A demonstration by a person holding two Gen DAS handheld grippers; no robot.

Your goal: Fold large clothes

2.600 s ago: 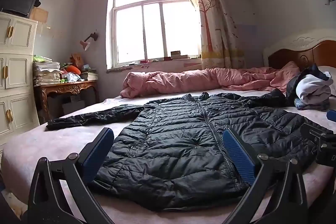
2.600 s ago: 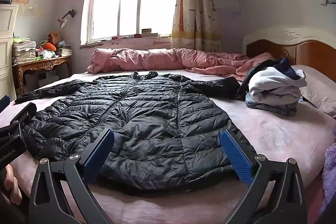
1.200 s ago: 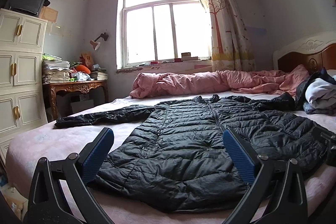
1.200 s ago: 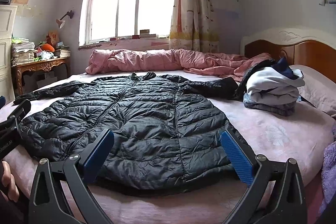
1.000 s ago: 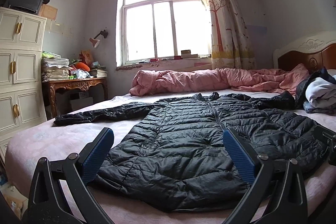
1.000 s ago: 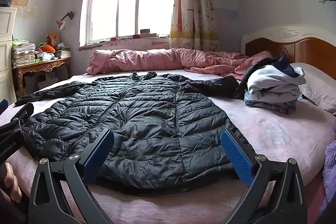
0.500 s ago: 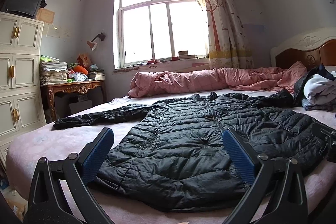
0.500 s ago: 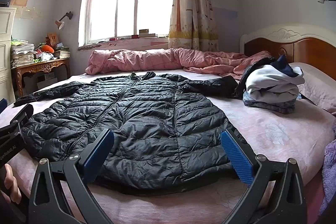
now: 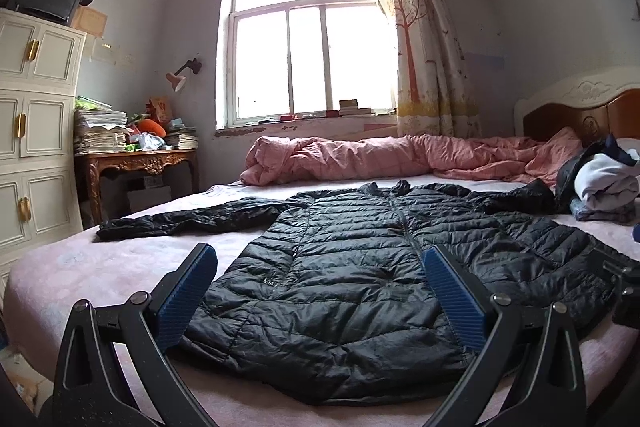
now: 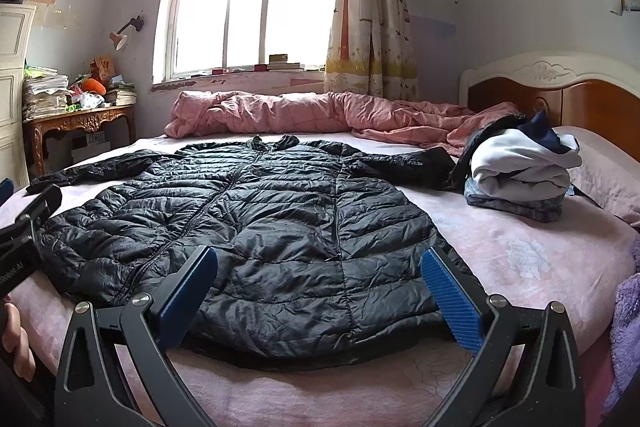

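A black quilted puffer jacket (image 9: pixel 360 267) (image 10: pixel 260 219) lies flat and zipped on the pink bed (image 9: pixel 100 267) (image 10: pixel 540 259), hem toward me, both sleeves spread sideways. My left gripper (image 9: pixel 320 291) hovers open above the hem's left half, nothing between its blue pads. Over the hem's right half my right gripper (image 10: pixel 318 291) is open too, and empty. The left sleeve (image 9: pixel 188 219) stretches toward the bed's left edge. In the right wrist view the left gripper's body (image 10: pixel 24 235) shows at the far left, with a hand (image 10: pixel 16 339) below it.
A rolled pink quilt (image 9: pixel 360 159) (image 10: pixel 300 115) lies along the far side under the window. A pile of folded clothes (image 10: pixel 520 171) (image 9: pixel 604 187) sits right, near the headboard (image 10: pixel 560 95). A white cabinet (image 9: pixel 32 131) and a cluttered wooden desk (image 9: pixel 136 159) stand left.
Both views have shifted only slightly; the left gripper has swayed a little sideways. The jacket has not moved and both grippers have stayed open.
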